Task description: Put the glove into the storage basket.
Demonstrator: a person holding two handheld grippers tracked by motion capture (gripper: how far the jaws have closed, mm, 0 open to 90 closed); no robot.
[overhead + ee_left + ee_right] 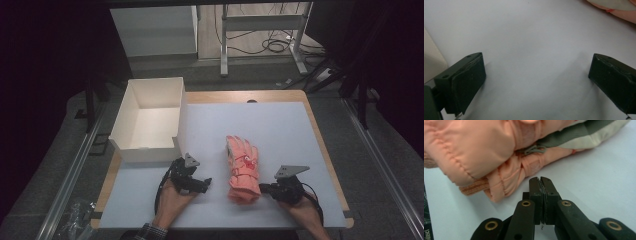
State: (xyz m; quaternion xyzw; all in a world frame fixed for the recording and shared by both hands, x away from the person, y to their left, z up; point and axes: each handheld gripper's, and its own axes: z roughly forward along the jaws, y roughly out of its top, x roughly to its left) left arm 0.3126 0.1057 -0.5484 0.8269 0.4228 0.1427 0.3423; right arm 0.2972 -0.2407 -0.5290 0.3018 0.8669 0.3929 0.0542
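From the high view, the pink gloves [243, 170] lie stacked on the white mat [280, 130], near its front edge, with the right gripper [264, 189] just beside the cuff end and the left gripper [206, 183] a bit off to the other side. The open white box [150, 117] sits at the mat's far left corner, so I'd guess the gloves go in there, and the path looks free. In the left gripper view the jaws stand wide apart over bare mat, holding nothing. In the right gripper view the jaws are pressed together, nothing between them, tips right by the cuff [474, 186]. Looks like the approach step; next they'd need to open up and bite the cuff.
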